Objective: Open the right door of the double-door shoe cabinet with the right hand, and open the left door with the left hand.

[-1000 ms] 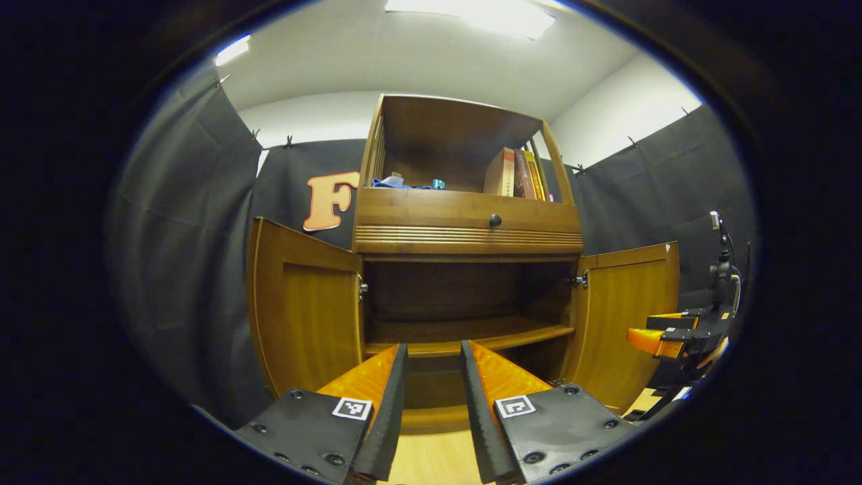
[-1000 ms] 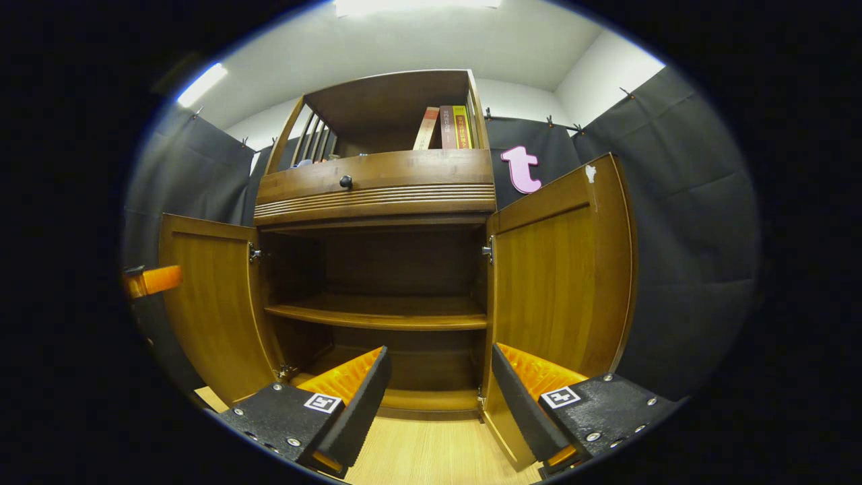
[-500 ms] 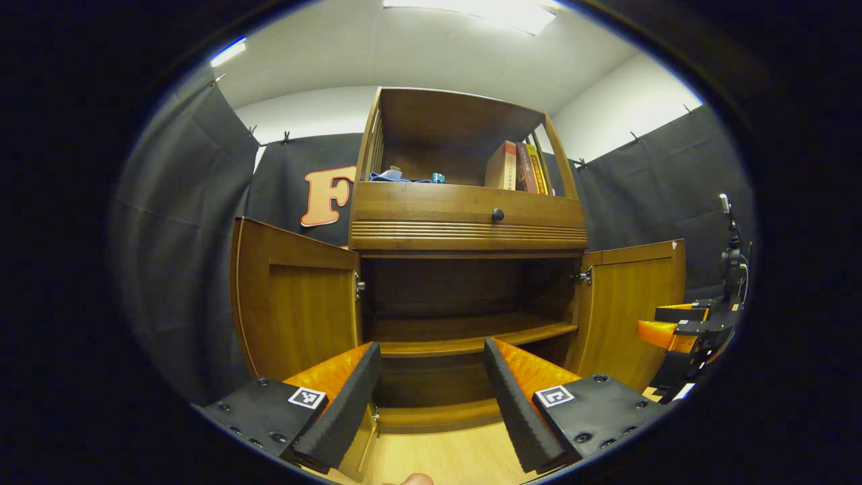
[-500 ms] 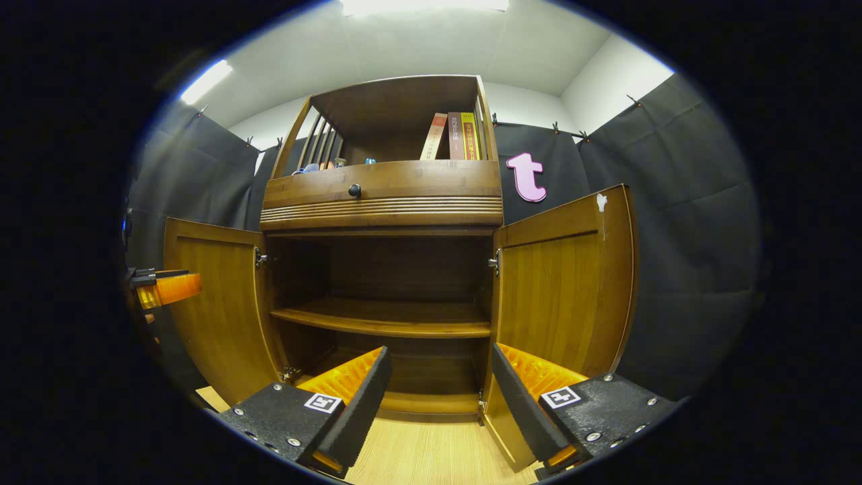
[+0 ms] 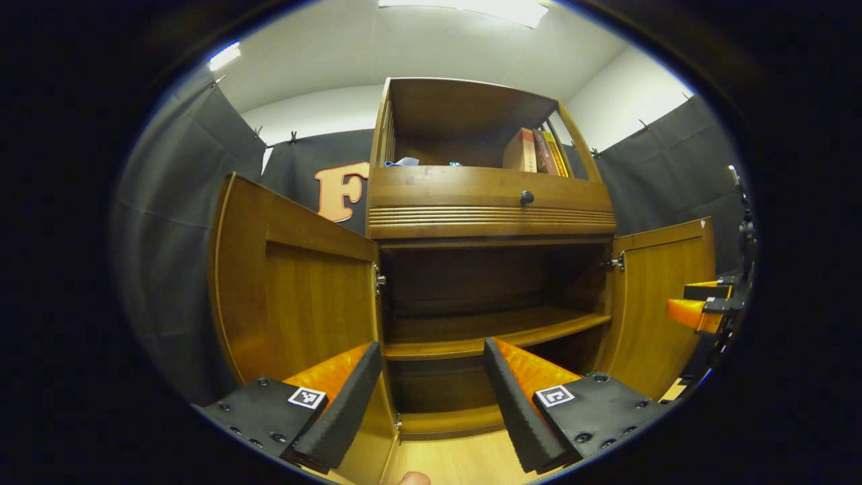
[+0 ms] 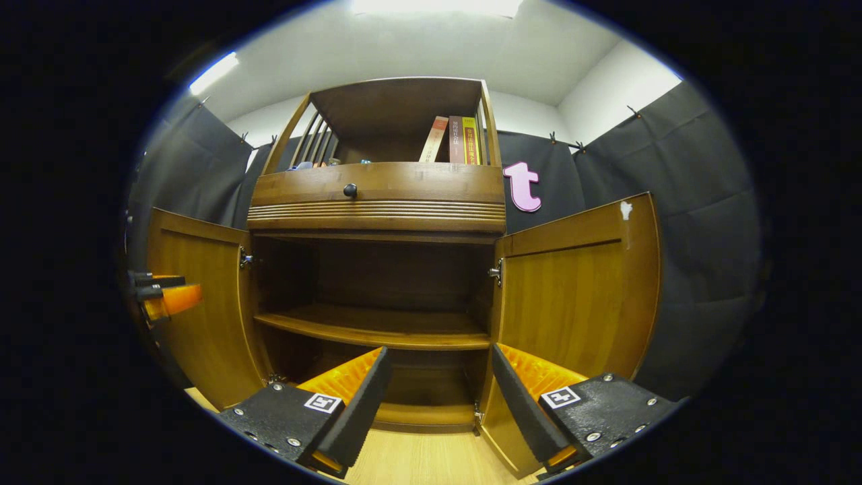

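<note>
The wooden shoe cabinet [image 5: 491, 215] [image 6: 377, 202] stands with both lower doors swung wide. Its left door [image 5: 296, 296] [image 6: 195, 310] and right door [image 5: 663, 296] [image 6: 572, 289] stand outward, baring an inner shelf [image 5: 491, 333] [image 6: 370, 327] with nothing on it. My left gripper [image 5: 431, 397] is open, low in front of the cabinet beside the left door's lower edge, holding nothing. My right gripper [image 6: 438, 401] is open near the right door's bottom corner, holding nothing. Each view catches the other gripper [image 5: 700, 310] [image 6: 161, 296] at its far side.
A drawer with a dark knob [image 5: 526, 197] [image 6: 349, 190] sits above the doors. The top shelf holds books [image 5: 535, 151] [image 6: 454, 140] and small items [image 5: 407, 162]. Pale wood floor [image 6: 424, 458] lies in front. A fingertip [image 5: 412, 479] pokes in at the bottom.
The left gripper's fingers spread from nearly closed to wide apart, and it shifted left toward the left door. The right gripper view drifted slightly; both doors stay wide.
</note>
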`<state>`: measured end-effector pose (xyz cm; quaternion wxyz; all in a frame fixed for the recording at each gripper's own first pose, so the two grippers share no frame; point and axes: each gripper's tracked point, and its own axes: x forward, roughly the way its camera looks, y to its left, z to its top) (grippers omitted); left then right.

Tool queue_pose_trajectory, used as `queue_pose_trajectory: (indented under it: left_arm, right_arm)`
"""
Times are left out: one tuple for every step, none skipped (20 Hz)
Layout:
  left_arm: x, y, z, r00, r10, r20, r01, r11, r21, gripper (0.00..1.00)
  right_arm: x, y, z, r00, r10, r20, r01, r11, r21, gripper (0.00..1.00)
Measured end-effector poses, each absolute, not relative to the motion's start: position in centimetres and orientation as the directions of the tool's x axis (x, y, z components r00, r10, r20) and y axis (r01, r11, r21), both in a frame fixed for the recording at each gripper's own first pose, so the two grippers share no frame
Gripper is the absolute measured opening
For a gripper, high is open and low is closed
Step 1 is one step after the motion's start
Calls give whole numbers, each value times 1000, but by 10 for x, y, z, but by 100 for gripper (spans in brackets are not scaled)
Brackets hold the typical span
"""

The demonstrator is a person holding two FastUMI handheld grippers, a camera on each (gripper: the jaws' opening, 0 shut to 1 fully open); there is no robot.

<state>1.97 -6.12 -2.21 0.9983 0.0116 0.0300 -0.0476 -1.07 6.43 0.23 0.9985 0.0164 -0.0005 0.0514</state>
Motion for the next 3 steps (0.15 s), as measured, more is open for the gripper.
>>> queue_pose_trajectory:
  left_arm:
    - [23,-59,-27,993,-99,-57,101,995,25,97]
    - [26,-58,-34,992,-108,-59,109,994,23,98]
    - [28,-57,-43,990,-125,-65,125,992,7,96]
  right_arm:
    - [-7,66,3,996,90,13,-91,995,34,92]
    - [-5,66,4,997,72,19,-72,997,30,92]
    - [-1,67,3,998,57,27,-58,998,25,92]
